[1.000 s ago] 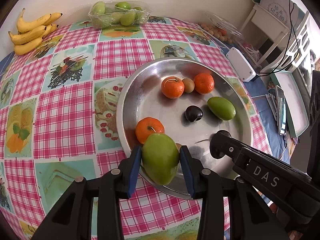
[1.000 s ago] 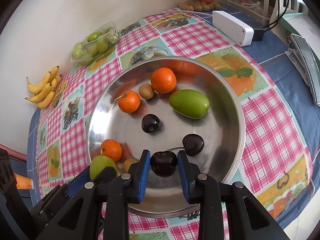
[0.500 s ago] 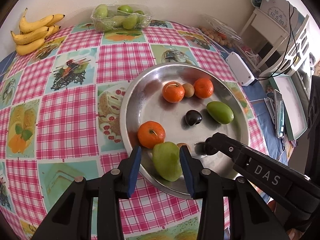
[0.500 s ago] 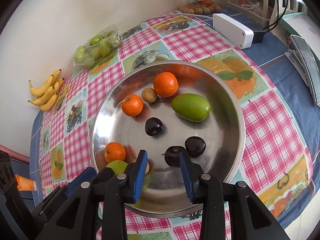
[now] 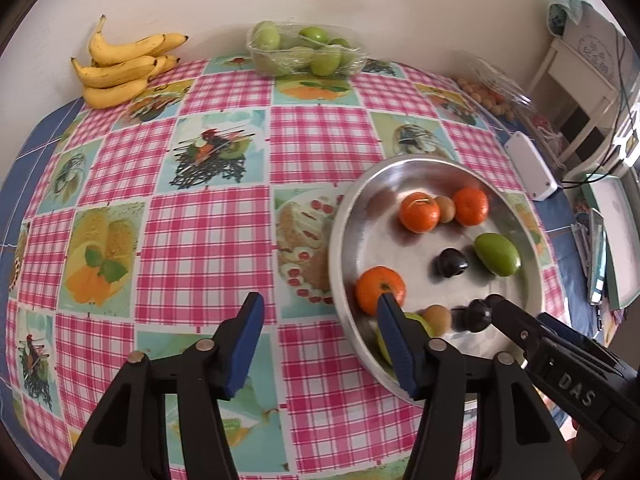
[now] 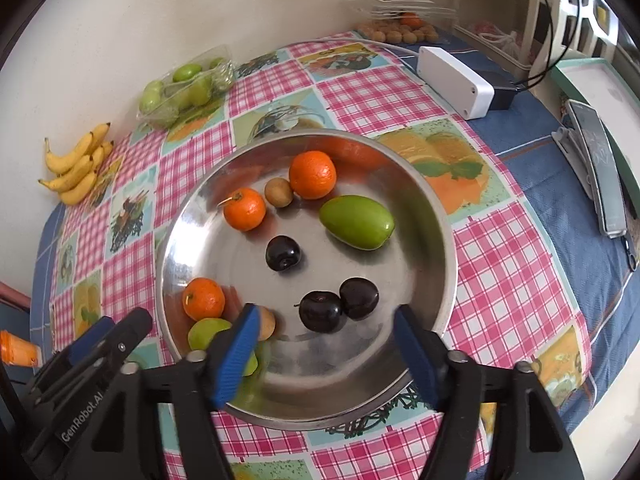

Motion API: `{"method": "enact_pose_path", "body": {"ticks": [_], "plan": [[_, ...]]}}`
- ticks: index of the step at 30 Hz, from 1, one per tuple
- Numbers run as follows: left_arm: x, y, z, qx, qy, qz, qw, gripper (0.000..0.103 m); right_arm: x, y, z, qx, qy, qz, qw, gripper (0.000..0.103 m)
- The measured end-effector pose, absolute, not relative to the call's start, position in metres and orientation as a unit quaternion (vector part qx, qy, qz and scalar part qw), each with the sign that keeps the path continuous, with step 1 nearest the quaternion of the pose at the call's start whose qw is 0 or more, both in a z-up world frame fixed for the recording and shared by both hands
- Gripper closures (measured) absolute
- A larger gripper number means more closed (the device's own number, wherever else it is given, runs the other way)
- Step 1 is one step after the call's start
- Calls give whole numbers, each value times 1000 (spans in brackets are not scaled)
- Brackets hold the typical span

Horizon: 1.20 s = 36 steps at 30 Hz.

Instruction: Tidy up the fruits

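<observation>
Green fruit (image 5: 421,322) half hidden behind jaws

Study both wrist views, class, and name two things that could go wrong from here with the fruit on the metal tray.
1. The round silver metal tray is smooth, and the two dark plums lie loose and touching, so a nudge from the open right claw could roll them.
2. The small green fruit sits near the rim beside the open left claw, and a bump might knock it off.

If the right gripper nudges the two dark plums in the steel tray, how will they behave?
The two dark plums look round and glossy, so they would likely roll on the smooth steel tray. They touch, so pushing one probably moves both. The open right gripper may slip on their shiny skin.
</observation>
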<state>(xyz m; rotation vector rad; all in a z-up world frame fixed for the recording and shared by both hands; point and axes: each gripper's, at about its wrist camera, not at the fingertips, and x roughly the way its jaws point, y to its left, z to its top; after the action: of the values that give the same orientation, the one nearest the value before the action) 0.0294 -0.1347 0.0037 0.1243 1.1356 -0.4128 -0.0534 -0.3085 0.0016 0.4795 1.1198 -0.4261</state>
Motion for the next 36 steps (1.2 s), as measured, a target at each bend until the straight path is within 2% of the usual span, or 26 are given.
{"method": "enact_pose_path", "body": {"ticks": [1,4,8,10,17,20,26,28,29,36], "plan": [[31,-133,2,62,536,-186,821,36,-52,-307,1,218,524,-198,800,17],[35,-127,-2,65,540,-169,822,34,-50,-304,0,204,527,-197,801,13],[40,-120,-5,65,541,-151,825,24,-50,-304,-2,200,531,-197,800,6],[41,-118,-6,66,541,-143,826,22,-50,-304,-3,198,532,-198,799,4],[47,-110,-12,62,545,-124,827,20,-50,-304,-5,195,534,-198,799,2],[48,-108,-14,65,546,-118,827,16,-49,-304,-5,194,533,-197,800,0],[49,-105,-17,71,547,-108,827,16,-49,-302,-6,184,530,-194,805,0],[50,-103,-18,70,545,-105,829,12,-49,-303,-6,185,529,-193,805,0],[50,-103,-19,68,545,-106,829,6,-49,-303,-6,186,529,-193,806,0],[47,-103,-19,71,544,-108,829,6,-49,-300,-2,183,527,-190,808,0]]}}
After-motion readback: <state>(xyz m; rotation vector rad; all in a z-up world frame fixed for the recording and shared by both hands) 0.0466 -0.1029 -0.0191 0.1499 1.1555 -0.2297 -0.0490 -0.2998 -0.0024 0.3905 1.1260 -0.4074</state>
